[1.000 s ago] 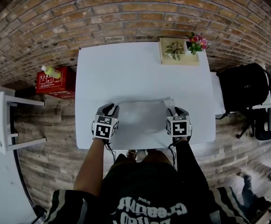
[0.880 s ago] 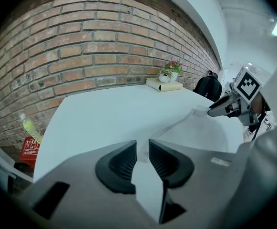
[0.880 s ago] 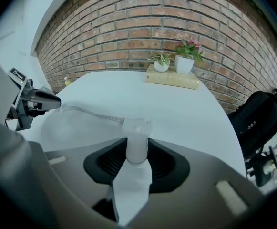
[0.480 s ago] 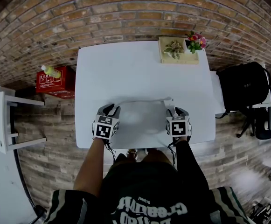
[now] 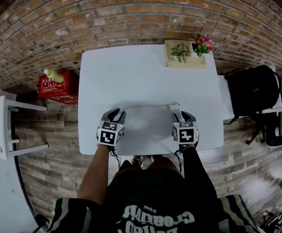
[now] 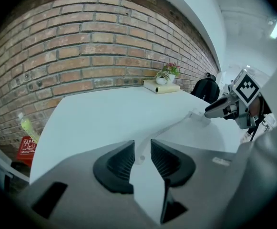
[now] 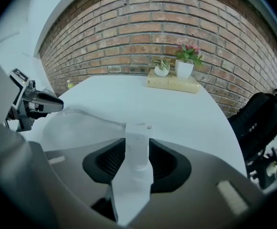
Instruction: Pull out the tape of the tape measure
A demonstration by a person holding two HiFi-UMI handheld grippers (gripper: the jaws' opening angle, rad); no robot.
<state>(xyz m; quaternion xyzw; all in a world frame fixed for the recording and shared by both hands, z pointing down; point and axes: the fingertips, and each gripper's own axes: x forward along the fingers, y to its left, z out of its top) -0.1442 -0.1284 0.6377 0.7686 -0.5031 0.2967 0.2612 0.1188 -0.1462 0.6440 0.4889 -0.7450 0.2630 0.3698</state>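
Near the front edge of the table (image 5: 99,81), tape (image 5: 150,105) runs between both tools; left tool (image 5: 117,112) has just been opening, jaws spread, tape tip loose between them; right tool (image 5: 179,113) pinches the white tape measure (image 7: 137,148), its jaws just eased wider.

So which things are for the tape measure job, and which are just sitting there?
For the job: tape measure, pulled-out tape, table.
Just sitting there: pink flowers, green plant, tan board, backpack, red box, bottle.
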